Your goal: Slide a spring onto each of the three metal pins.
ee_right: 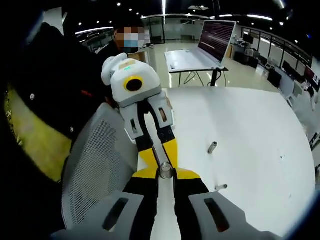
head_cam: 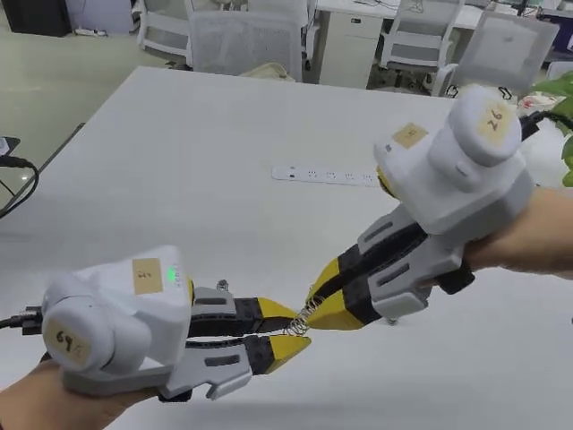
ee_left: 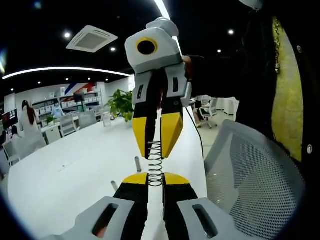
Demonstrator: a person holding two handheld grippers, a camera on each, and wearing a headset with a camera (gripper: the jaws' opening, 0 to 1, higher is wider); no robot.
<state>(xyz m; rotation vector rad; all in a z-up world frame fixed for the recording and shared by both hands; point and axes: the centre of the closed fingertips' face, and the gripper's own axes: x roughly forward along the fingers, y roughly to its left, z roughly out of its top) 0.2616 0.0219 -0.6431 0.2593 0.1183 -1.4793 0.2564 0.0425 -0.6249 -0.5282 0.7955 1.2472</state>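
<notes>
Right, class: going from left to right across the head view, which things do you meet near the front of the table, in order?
left tool → spring, spanning the gap between the two tools' tips → right tool

You work at a wide white desk (head_cam: 179, 161), and a white power strip (head_cam: 324, 174) lies toward its far edge. Behind that edge, grey mesh chairs (head_cam: 242, 40) stand on a pale floor (head_cam: 63, 81). Above you the ceiling is dark, with strip lights (ee_left: 162, 7) and an air vent (ee_left: 91, 38).
</notes>
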